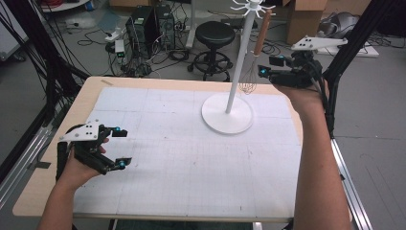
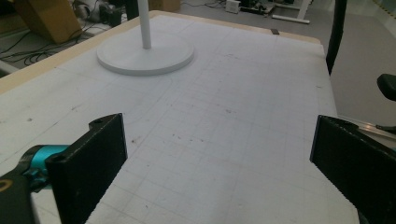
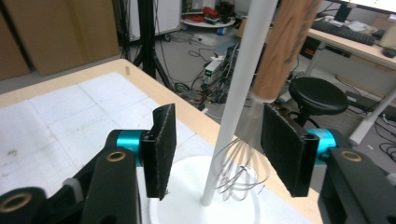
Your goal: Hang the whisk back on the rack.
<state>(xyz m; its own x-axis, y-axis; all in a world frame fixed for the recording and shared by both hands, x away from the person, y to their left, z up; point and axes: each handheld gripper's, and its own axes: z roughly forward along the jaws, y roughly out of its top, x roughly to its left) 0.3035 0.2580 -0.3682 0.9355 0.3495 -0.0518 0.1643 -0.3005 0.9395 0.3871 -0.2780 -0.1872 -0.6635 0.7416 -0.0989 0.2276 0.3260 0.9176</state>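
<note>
Hanging from a spoked head at the top centre of the high view, a whisk (image 1: pixel 258 45) is recorded: a cylindrical handle of brown wood above a balloon of thin, looped metal wires. It is carried by a white stand (image 1: pixel 228 113), made up of a slim, smooth, round pole set in a flat disc base; the base is placed on the table (image 1: pixel 57 143) right of centre in the upper half of the frame.

The right claw (image 1: pixel 268 66), black with teal fittings and a grey three-cornered plate on top, is seen at the upper right, just beside the whisk wires. In the right gripper view its jaws are shown apart, with matte, rough-textured black pads; the pole, the lower end of the wooden handle and the wire loops are framed between them, and no pad is pressed on any of these.

The left claw (image 1: pixel 120 148) is held at the lower left of the high view over the table, its jaws wide apart with nothing between them.

The table is noted as pale wood with rounded corners, overlaid by a white, faintly gridded, lightly scuffed mat (image 1: pixel 191 158).
</note>
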